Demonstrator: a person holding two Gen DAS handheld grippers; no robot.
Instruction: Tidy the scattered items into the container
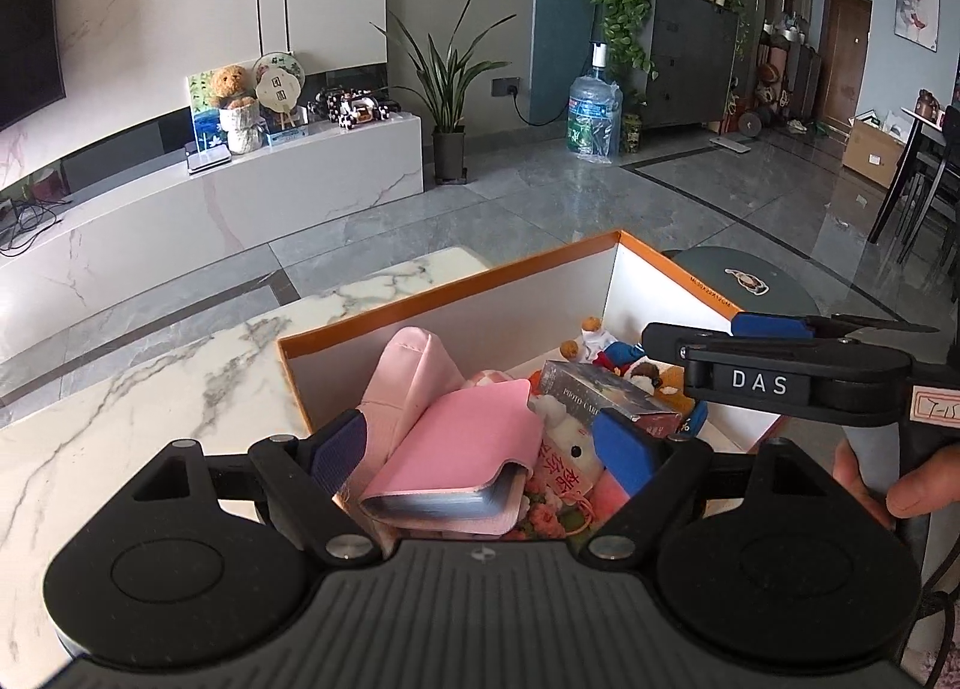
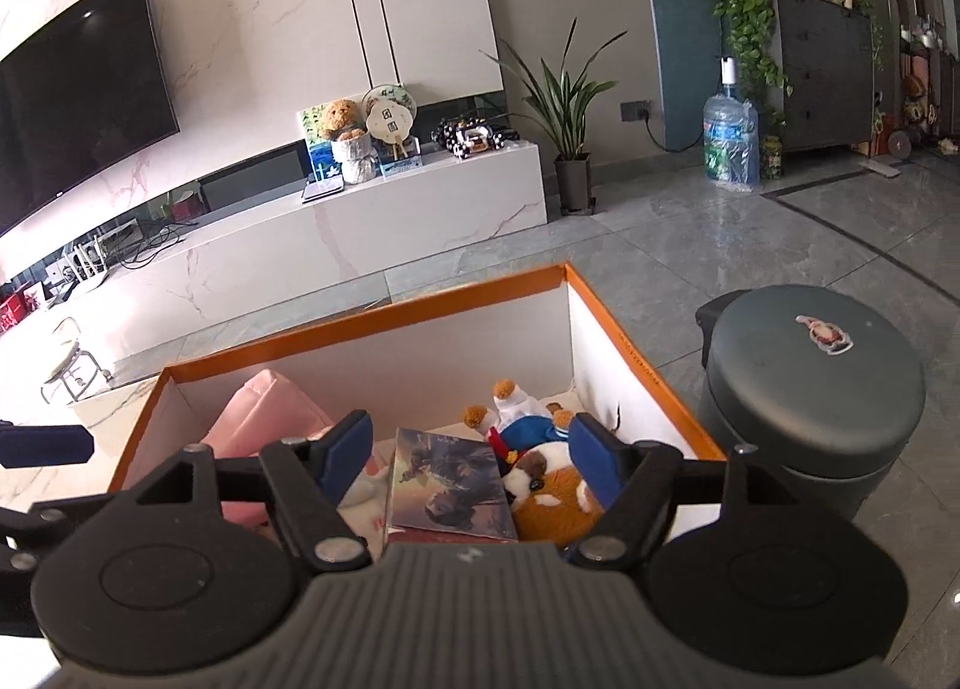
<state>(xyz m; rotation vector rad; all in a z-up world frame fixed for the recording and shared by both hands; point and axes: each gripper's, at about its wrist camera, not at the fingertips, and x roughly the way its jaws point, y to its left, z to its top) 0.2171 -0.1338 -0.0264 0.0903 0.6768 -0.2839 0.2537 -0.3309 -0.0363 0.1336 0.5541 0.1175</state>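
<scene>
Right now both hand-held grippers hover over the orange-rimmed box on the marble counter. Left hand-held gripper stands apart above a pink notebook lying in the box, its pads clear of it. Right hand-held gripper is apart too, above a card pack and plush toys inside.
</scene>
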